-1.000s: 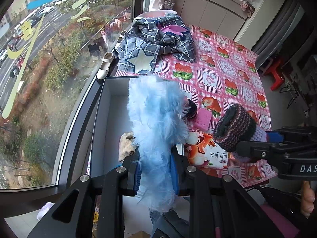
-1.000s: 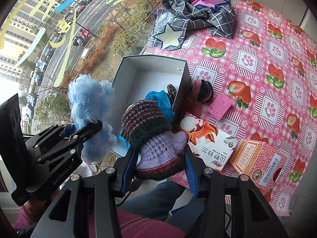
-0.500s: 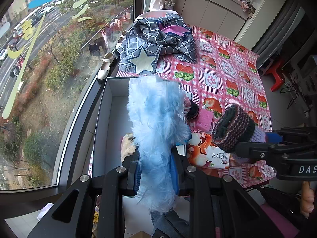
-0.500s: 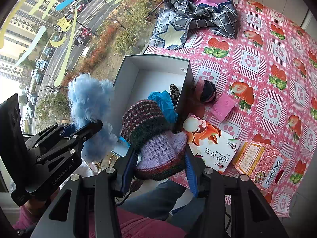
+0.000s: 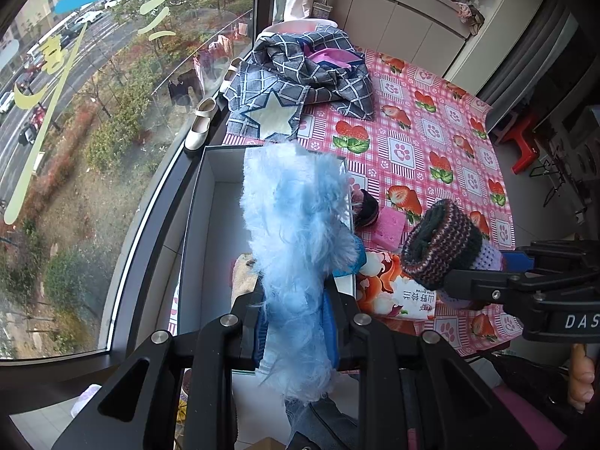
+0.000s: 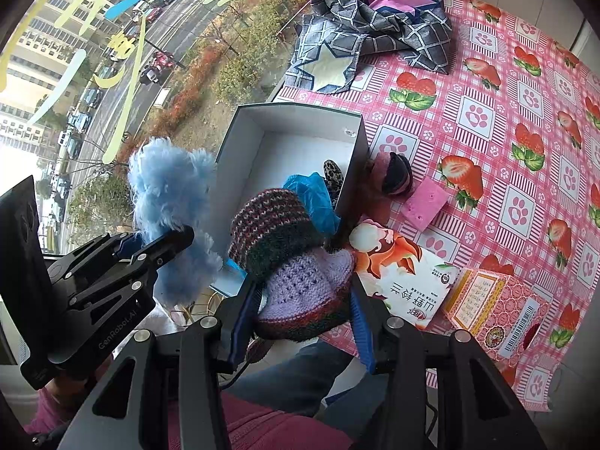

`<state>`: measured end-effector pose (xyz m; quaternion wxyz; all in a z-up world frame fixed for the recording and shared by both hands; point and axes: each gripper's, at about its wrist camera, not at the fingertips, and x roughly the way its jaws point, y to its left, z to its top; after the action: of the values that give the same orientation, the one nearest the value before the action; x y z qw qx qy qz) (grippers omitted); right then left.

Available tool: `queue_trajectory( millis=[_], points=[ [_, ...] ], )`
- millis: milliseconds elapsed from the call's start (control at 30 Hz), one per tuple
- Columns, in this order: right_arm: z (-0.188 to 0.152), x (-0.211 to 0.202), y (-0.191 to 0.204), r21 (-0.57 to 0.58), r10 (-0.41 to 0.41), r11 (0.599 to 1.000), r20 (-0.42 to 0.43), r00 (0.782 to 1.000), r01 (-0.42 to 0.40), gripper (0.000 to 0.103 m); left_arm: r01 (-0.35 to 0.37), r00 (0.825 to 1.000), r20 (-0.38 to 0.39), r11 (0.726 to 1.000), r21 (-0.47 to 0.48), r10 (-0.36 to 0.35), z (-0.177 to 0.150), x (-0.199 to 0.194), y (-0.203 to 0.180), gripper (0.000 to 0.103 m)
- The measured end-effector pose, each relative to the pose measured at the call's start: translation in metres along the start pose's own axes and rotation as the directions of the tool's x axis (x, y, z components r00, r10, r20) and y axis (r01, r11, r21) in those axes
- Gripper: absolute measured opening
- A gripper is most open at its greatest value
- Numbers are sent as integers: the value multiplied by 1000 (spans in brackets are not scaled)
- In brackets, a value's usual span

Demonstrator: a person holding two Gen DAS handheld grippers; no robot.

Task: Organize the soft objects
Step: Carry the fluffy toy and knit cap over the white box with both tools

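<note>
My left gripper [image 5: 296,322] is shut on a fluffy light-blue piece [image 5: 296,232], held up over the near end of the open grey box [image 5: 210,202]. In the right wrist view the same blue fluff [image 6: 168,202] sticks out of the left gripper [image 6: 165,247] left of the box [image 6: 292,127]. My right gripper [image 6: 303,300] is shut on a knitted bootie [image 6: 292,258], lilac with a dark striped cuff, held above the table's near edge beside the box. That bootie [image 5: 442,243] shows at the right in the left wrist view. Inside the box lie a blue piece [image 6: 315,195] and a leopard-print item [image 6: 333,176].
On the strawberry tablecloth [image 6: 487,112] lie a second dark bootie [image 6: 393,176], a pink sponge [image 6: 423,206], an orange-and-white packet [image 6: 401,281] and a pink carton [image 6: 495,311]. A checked star-patched garment [image 6: 375,33] lies at the far end. A window [image 5: 75,112] runs along the left.
</note>
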<state>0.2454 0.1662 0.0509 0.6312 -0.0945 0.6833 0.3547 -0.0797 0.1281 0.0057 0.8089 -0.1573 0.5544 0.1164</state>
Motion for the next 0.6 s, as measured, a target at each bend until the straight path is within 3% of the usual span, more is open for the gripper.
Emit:
queue_trajectory(
  millis=[600],
  points=[
    [5,5,2,1,-5,1000,-14,1000,5,47,2,1000,-3,1000,-5,-2,3,3,6,27]
  ],
)
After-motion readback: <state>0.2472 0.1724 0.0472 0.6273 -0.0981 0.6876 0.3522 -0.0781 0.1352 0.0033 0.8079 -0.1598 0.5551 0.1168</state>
